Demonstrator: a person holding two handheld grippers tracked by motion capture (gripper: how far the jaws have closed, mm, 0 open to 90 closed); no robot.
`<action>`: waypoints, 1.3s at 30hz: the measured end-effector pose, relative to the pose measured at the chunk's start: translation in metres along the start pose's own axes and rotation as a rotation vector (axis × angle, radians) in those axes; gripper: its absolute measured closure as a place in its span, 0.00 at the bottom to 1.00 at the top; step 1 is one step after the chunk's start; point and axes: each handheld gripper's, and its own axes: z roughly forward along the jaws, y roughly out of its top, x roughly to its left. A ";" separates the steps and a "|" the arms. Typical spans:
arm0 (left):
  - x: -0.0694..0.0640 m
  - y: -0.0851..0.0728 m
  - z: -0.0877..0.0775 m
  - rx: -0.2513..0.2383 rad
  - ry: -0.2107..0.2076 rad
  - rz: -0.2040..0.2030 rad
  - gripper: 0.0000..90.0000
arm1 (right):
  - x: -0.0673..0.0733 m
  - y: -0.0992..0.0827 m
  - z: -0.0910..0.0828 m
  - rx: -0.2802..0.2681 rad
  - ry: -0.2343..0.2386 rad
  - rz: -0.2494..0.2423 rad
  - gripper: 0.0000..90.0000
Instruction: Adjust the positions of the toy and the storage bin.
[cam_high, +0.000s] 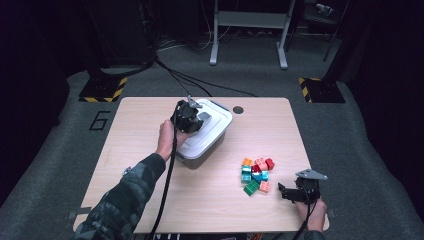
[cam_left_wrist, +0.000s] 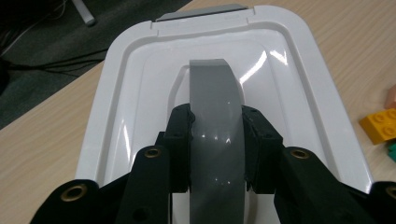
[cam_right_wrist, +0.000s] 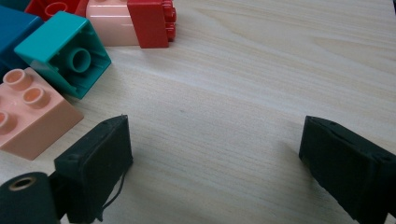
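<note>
The grey handle (cam_left_wrist: 217, 135) is running along the centre recess of the white lid (cam_left_wrist: 140, 84), which is sitting on the storage box (cam_high: 197, 159) near the middle of the table (cam_high: 150, 115). The left gripper (cam_left_wrist: 217, 149) is clamping this handle, its black jaws pressing on both long edges. The handle is presenting as a smooth, glossy, rigid plastic strap with a slight arch; judged from its sheen, it is likely to be slippery, so a square hold across its width, near mid-length, is giving the most secure purchase. The lid is appearing thin, stiff and light, with rounded corners, a raised rim and a grey latch (cam_left_wrist: 201, 11) at the far end; the box under it is translucent and probably light as well, so it may be shifting when the handle is pulled.

Further out, a loose cluster of toy bricks (cam_high: 256, 174) is lying on the pale wood-grain tabletop to the right of the box, well apart from it. These are hard, studded, blocky mouldings in red, pink, teal, orange and green.

The right gripper (cam_right_wrist: 215, 158) is resting beside the bricks with its jaws standing wide apart, nothing between them
</note>
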 end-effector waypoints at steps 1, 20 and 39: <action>-0.002 0.001 0.000 0.000 -0.001 0.004 0.74 | 0.000 0.000 0.000 0.000 0.000 0.000 0.09; -0.063 0.017 0.007 -0.020 -0.067 0.011 0.74 | 0.000 0.000 0.000 -0.001 0.000 0.000 0.09; -0.092 0.028 0.012 -0.005 -0.021 0.006 0.74 | 0.001 0.000 0.000 0.000 0.004 0.001 0.10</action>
